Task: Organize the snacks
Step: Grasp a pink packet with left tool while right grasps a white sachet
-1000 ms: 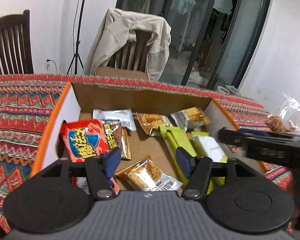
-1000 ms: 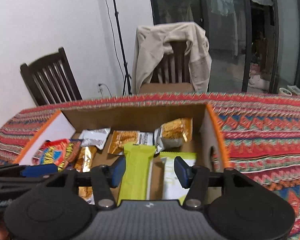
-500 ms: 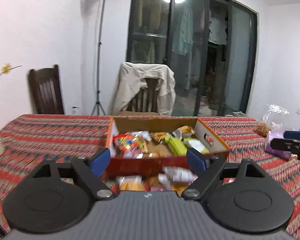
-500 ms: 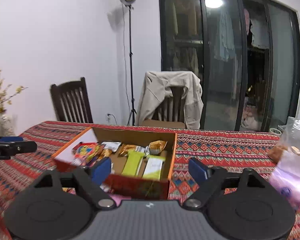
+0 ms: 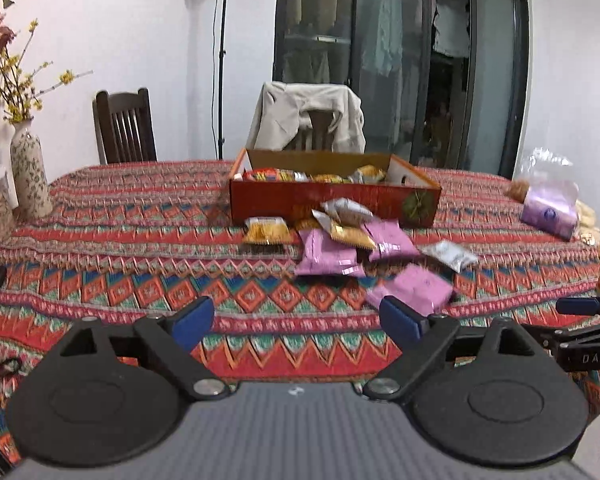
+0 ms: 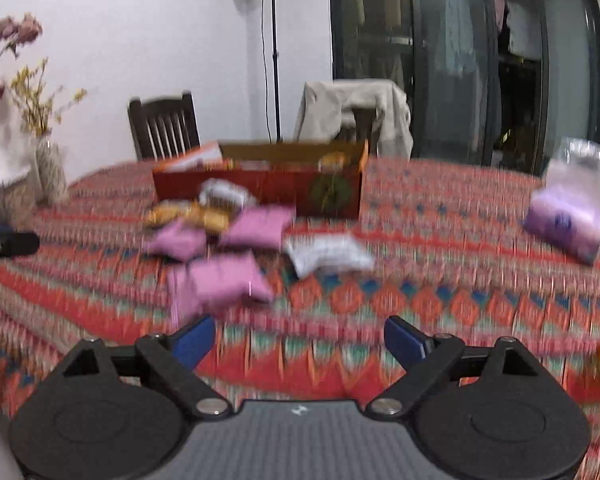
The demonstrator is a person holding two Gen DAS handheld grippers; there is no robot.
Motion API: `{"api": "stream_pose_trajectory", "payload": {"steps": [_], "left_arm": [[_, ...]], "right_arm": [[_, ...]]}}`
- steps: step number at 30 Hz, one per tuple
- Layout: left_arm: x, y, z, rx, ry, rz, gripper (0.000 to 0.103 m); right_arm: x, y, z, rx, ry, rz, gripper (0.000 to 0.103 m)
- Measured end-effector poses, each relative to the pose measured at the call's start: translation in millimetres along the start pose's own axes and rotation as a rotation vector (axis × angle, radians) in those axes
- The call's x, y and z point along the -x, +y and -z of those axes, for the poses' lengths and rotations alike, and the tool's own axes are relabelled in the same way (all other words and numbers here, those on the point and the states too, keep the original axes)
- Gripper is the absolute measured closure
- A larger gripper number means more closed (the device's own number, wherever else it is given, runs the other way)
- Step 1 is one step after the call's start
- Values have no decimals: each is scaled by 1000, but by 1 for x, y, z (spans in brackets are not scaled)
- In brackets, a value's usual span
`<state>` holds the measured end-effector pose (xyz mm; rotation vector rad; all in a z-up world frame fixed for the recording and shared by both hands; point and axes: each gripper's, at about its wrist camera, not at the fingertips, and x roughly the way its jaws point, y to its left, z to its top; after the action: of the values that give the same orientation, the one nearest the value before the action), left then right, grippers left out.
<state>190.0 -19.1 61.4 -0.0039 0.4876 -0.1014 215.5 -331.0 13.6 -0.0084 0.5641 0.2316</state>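
Hovering over the red, zigzag-patterned woven tablecloth (image 5: 140, 240), the left gripper (image 5: 296, 316) has its blue-padded jaws wide apart and opening further, with nothing between them but bare cloth. Far off to the left of those jaws stands a speckled ceramic vase of yellow and pink dried flowers (image 5: 30, 176). Straight ahead and well beyond the fingertips sits the shallow red-and-orange cardboard box (image 5: 334, 200), open-topped and partly filled with snack packets. Loose packets lie on the cloth in front of the box: a yellow crinkled snack bag (image 5: 267, 231) ahead and slightly left, a cluster of flat pink wrapped packets (image 5: 328, 254) ahead and to the right, one pink packet (image 5: 414, 290) just beyond the right fingertip, and a silver foil packet (image 5: 450, 255) farther right. A lilac tissue pack (image 5: 550, 214) lies well off to the right.

The right gripper (image 6: 296, 340) likewise has its jaws spread and widening, empty, above the tablecloth (image 6: 440, 280). Its view is blurred; the pink packets (image 6: 224, 276) lie ahead and left of its jaws, the box (image 6: 260, 186) beyond them.
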Motion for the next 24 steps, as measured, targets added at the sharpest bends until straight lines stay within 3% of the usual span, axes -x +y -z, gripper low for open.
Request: {"api": "stream_pose_trajectory", "payload": {"steps": [4,10,14,20,22,24], "left_arm": [[-4,-5,2,-22,12,1,12],[-16,-10,-5,-43,15,33,12],[-42,-26,-12,-87,22,156,12],[-105,-70,-15,-316,71,350,12],[-125,-79,-13,-378,105,398,14],[-143,-86,-11,-414,145,412,17]], "right_arm": [[7,-5,13,-26,10,18,12],[5,-10,3,-51,-21,28,12],[-9,-14,-7,-77,-11,15,13],[-43,-24,-26,-103,12,36,15],[-53,-29,-32,-130,27,24,21],[-64,-33,-37,-151,51,-6,36]]}}
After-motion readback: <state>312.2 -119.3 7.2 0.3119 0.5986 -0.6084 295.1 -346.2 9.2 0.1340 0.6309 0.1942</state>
